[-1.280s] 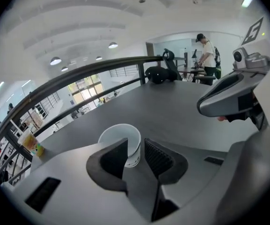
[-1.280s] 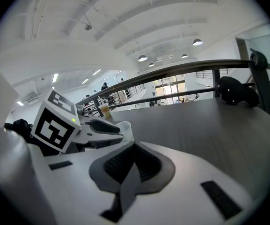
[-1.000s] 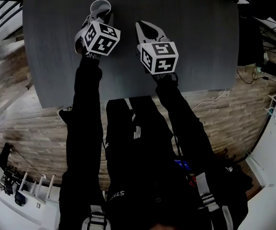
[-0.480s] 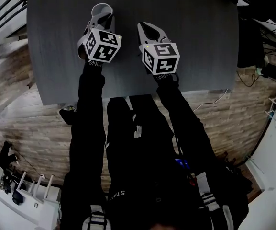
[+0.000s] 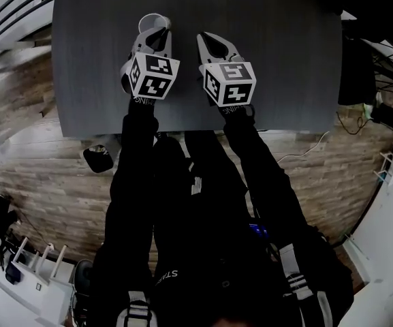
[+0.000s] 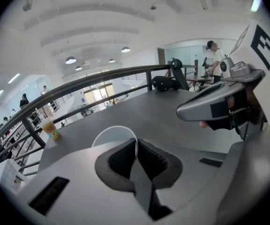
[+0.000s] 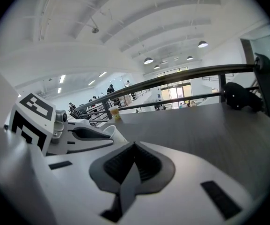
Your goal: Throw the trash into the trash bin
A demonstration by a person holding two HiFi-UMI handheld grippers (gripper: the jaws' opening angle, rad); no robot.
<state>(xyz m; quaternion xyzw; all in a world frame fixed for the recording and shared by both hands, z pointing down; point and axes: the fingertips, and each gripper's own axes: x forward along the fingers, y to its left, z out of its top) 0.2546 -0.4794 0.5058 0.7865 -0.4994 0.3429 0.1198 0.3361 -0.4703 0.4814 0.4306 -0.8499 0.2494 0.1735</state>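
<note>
Head view, left to right:

- Wood-plank floor (image 5: 33, 196) on the left, with a small black rounded-square object (image 5: 98, 158) lying on it just below the table edge.
- The table (image 5: 285, 60) is matte dark grey with a fine, even texture.
- Left gripper (image 5: 156, 34), upper middle of frame: its jaws have just been closing and now pinch the thin wall of the white cup (image 5: 152, 22) at its round rim. Ribbed black pads sit on either side of the wall. The cup is at the gripper tip, over the table.
- Right gripper (image 5: 210, 41), just beside it: ribbed pads pressed together, nothing between them.

In the left gripper view, a clear drink cup (image 6: 48, 125) with yellow contents stands at left, by the black tubular railing (image 6: 102, 76).
</note>
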